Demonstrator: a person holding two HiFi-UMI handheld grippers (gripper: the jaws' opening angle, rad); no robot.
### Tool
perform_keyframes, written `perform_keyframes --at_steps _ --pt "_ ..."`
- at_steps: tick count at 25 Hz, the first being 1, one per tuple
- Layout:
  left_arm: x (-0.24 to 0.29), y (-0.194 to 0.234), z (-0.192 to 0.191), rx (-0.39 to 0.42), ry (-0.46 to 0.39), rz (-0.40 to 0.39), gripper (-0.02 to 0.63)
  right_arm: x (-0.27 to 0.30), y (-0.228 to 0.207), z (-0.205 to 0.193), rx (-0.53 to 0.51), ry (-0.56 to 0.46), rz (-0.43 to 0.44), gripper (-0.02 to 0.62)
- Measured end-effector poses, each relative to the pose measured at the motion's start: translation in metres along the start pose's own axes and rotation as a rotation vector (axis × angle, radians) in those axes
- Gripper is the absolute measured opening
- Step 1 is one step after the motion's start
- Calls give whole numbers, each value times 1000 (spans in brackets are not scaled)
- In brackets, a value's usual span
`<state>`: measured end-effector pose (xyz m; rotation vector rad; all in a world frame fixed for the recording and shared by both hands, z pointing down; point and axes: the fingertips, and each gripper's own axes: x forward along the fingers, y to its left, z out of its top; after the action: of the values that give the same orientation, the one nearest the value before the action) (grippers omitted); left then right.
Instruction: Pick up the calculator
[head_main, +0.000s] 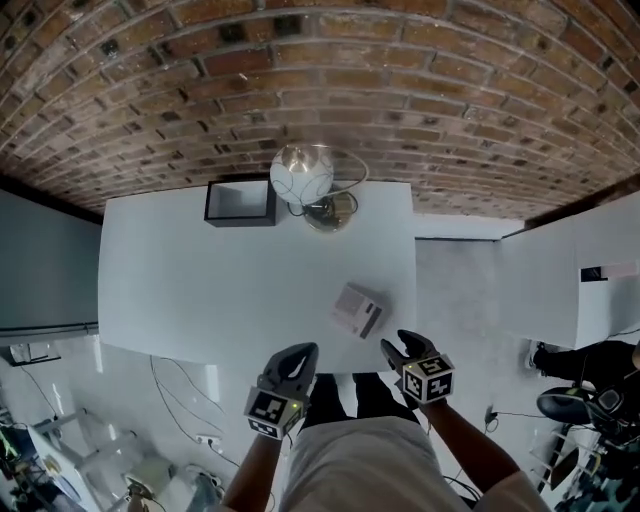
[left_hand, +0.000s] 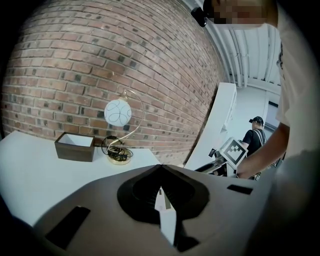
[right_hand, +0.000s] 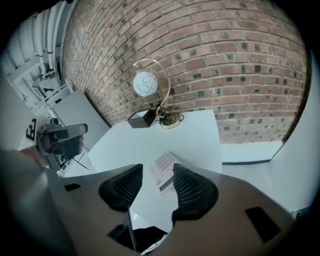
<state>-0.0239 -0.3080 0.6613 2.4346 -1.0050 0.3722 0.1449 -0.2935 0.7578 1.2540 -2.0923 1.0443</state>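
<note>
Right gripper (right_hand: 156, 187) has its jaws spread wide with nothing between them. The calculator (right_hand: 162, 171) shows through the gap, but it lies beyond the tips and is not touched. The gripper seems to be lined up this way so that the jaws can come down over the calculator's sides. In the head view this gripper (head_main: 404, 347) hangs just on the near side of the calculator (head_main: 357, 309), over the table edge. The left gripper (left_hand: 161, 172) has its jaws pressed together on nothing. It is to the left of the calculator, near the same edge, probably because one gripper is enough for this pick.

The calculator lies flat with its keys up, turned at an angle, on a white table (head_main: 200, 280) that is smooth and bare around it. Far behind the calculator, against a brick wall (head_main: 400, 100), stand a globe lamp (head_main: 303, 175) on a brass base and a dark open box (head_main: 240, 203). To the right of the calculator the floor is pale.
</note>
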Motion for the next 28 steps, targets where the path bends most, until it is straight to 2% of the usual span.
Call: perform_keyframes --at_steps 4,13,20,28 --pt "11 -5 -15 -23 18 28 14 27 -13 -20 93 55 69 206" --pt "24 -13 -51 -88 80 75 14 72 -39 -55 273 163 143 211" --pt "29 -12 -67 -117 108 106 14 99 -49 -70 366 213 176 221" --pt "35 -8 -79 -143 117 136 14 126 -47 -73 411 239 212 223"
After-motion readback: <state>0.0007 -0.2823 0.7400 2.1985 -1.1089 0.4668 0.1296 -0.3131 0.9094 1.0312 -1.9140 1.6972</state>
